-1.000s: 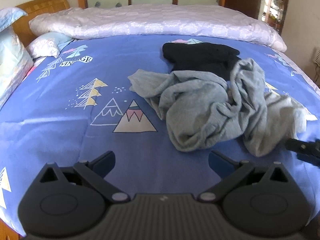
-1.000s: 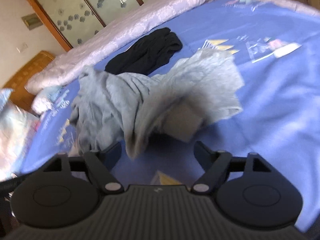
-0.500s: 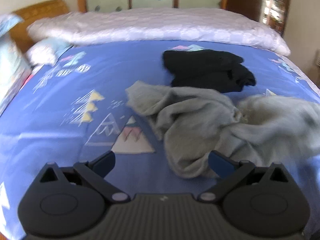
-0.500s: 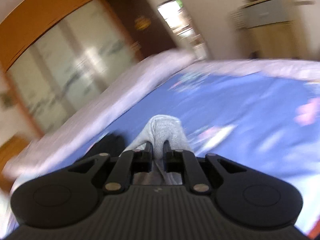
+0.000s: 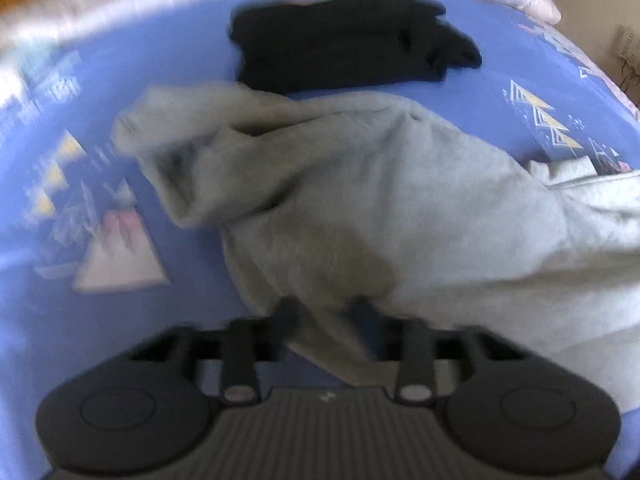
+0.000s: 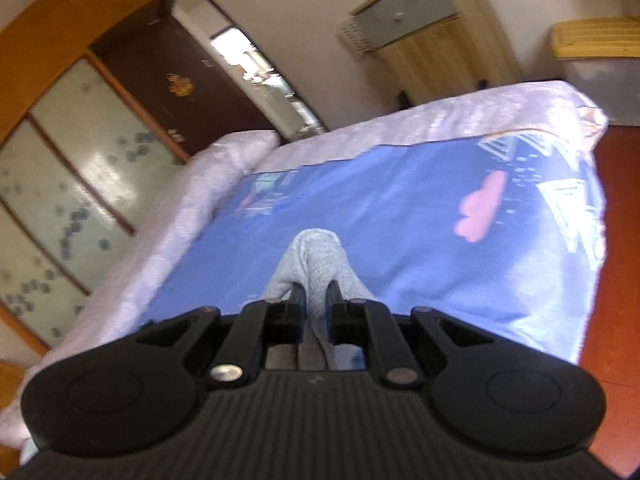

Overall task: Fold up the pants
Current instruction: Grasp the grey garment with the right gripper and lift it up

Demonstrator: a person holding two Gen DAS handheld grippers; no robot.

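The grey pants (image 5: pixel 360 200) lie crumpled on the blue bedspread (image 5: pixel 180 340), a soft heathered knit with deep folds, one bunched end reaching toward the left of the left wrist view and the rest spreading wide to the right and off the frame's edge. The fabric looks plain, with no print or label that can be made out; the picture is blurred. The left gripper (image 5: pixel 326 312) points down into the near edge of the cloth, its jaws closing with a fold of the grey fabric between the fingers; whether the pads already press on it cannot be told through the blur. The right gripper (image 6: pixel 316 304) has its jaws nearly together, pinched on a raised hump of the same grey knit (image 6: pixel 316 256), which stands up beyond the fingertips above the bedspread (image 6: pixel 400 216). Just behind the pants lies a black garment (image 5: pixel 344 40), dark and rumpled, its near edge touching or almost touching the grey cloth. The bedspread carries triangle mountain motifs and a pink cloud (image 6: pixel 482 206); some lettering shows at the left but is too smeared to read. A pale quilted cover (image 6: pixel 440 116) borders the blue, with a dark door (image 6: pixel 176 80) bearing a gold emblem beyond
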